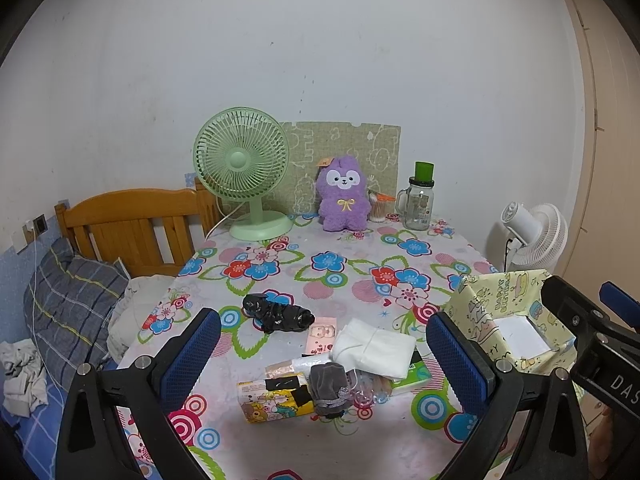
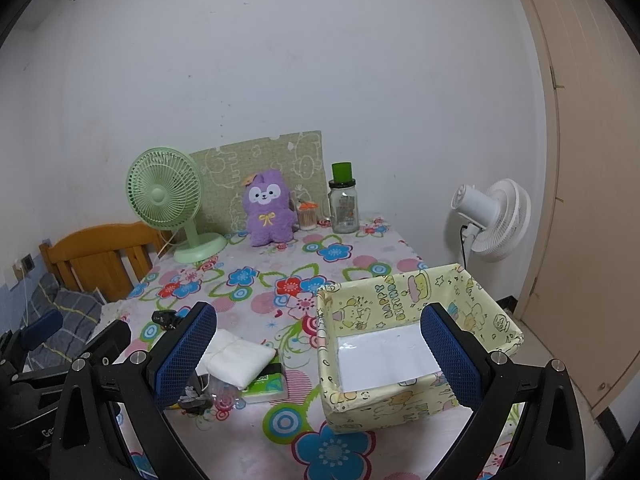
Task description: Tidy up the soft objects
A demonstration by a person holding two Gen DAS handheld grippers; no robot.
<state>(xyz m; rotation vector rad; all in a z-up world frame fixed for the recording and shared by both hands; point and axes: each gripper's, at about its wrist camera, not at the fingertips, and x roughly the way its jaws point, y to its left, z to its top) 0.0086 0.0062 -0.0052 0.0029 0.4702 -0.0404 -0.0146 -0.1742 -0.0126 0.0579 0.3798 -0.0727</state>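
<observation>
A pile of soft things lies on the flowered table: a black crumpled bag (image 1: 278,313), a white folded cloth (image 1: 374,347) (image 2: 237,356), a grey drawstring pouch (image 1: 329,387) (image 2: 195,396) and a yellow tissue pack (image 1: 276,398). A yellow birthday-print box (image 2: 404,344) (image 1: 476,312) stands open at the right, with only white lining showing inside. My left gripper (image 1: 326,354) is open above the pile. My right gripper (image 2: 320,354) is open above the box's left wall. A purple plush (image 1: 343,194) (image 2: 269,208) sits at the back.
A green desk fan (image 1: 244,172) (image 2: 168,200), a glass jar with green lid (image 1: 420,200) (image 2: 344,204) and a cotton swab cup (image 2: 307,216) stand at the back. A bed with wooden headboard (image 1: 128,224) lies left. A white floor fan (image 2: 492,220) stands right.
</observation>
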